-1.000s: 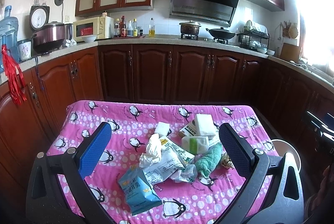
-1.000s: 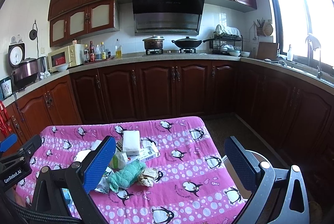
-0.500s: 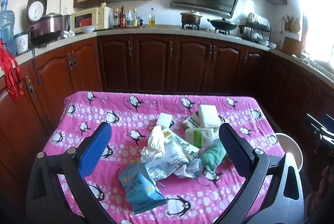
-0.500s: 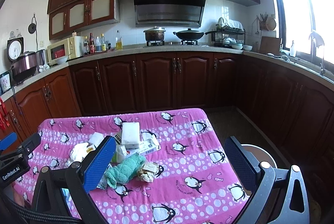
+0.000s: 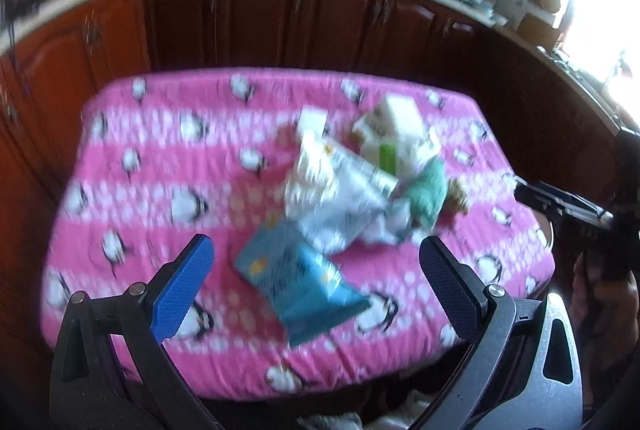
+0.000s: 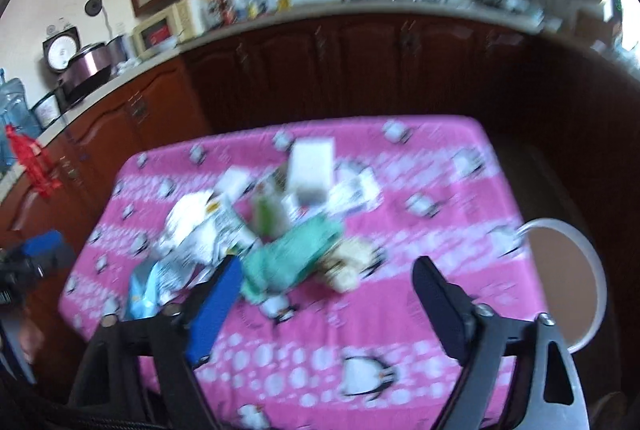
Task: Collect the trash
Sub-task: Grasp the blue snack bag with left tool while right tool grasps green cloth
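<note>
Both tools gape wide, holding nothing: left tool [image 5: 316, 272] hangs over the blue snack bag [image 5: 298, 280]; right tool [image 6: 326, 286] hangs over the green cloth [image 6: 292, 256] in the worktop's [image 6: 400, 318] trash pile

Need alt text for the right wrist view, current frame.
Blurred fisheye view: the open, empty right tool hangs above a pile of trash on a table with a pink penguin-print cloth, a green cloth nearest its fingers. A round white-rimmed bin sits beside the table's right edge; dark wood kitchen cabinets behind.
</note>
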Available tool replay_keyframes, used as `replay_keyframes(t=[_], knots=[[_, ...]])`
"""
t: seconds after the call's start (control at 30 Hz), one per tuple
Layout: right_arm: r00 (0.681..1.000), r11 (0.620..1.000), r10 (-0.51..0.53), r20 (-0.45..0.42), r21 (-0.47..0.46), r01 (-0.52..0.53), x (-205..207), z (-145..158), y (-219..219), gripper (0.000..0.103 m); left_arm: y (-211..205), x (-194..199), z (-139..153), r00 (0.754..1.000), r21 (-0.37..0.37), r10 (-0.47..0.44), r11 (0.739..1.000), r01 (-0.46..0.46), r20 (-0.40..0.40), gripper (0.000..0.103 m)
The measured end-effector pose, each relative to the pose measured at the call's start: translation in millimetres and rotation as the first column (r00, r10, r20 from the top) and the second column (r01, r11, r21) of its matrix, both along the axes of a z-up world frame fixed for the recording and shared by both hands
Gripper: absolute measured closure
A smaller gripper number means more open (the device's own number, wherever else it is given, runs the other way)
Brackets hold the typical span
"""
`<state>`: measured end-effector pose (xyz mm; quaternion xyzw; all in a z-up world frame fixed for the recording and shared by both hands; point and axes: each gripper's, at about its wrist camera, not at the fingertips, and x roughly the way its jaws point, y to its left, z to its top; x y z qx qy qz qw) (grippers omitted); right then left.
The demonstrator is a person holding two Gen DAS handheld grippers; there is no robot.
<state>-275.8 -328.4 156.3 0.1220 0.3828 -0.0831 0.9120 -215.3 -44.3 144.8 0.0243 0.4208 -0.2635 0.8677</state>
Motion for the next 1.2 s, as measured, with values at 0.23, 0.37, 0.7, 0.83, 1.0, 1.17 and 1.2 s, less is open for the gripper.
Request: replay_keyframes(t=[0.23, 0.37, 0.7, 0.83, 1.0, 1.17, 1.2], knots=[[0.995, 0.99, 0.061, -0.077, 0.135, -0.05, 40, -42, -2, 0.028, -12, 12, -50, 0.985, 0.035, 0.11, 0.994, -0.107, -0.132, 0.001], [0.991, 0.971, 0.066, -0.114, 0.236, -0.037, 63, -60, -6, 0.028, -27, 18, -66, 0.991, 0.132, 0.098, 0.987, -0.086, -0.092, 0.001], [0.968, 0.92, 0.11, -0.225, 0.391, -0.014, 121, -108, -4, 0.043, -7, 40, -83, 0.982, 0.074, 0.087, 0.994, -0.075, -0.169, 0.069], [0.982, 0.896, 0.097, -0.162, 0.444, -0.015, 116, -106, -10, 0.056, 6, 39, -74, 0.979, 0.032, 0.073, 0.997, -0.068, -0.189, 0.081], [0.985, 0.899, 0.151, -0.086, 0.427, -0.1, 100, -75, -3, 0.069, 16, 38, -63, 0.977, 0.028, 0.091, 0.996, -0.087, -0.191, 0.09], [0.984, 0.91, 0.172, -0.035, 0.389, -0.145, 80, -48, -1, 0.07, 21, 31, -40, 0.983, 0.011, 0.097, 0.995, -0.096, -0.159, 0.092], [0.984, 0.91, 0.175, -0.03, 0.385, -0.15, 77, -45, -2, 0.07, 19, 27, -31, 0.987, 0.013, 0.091, 0.996, -0.091, -0.135, 0.092]])
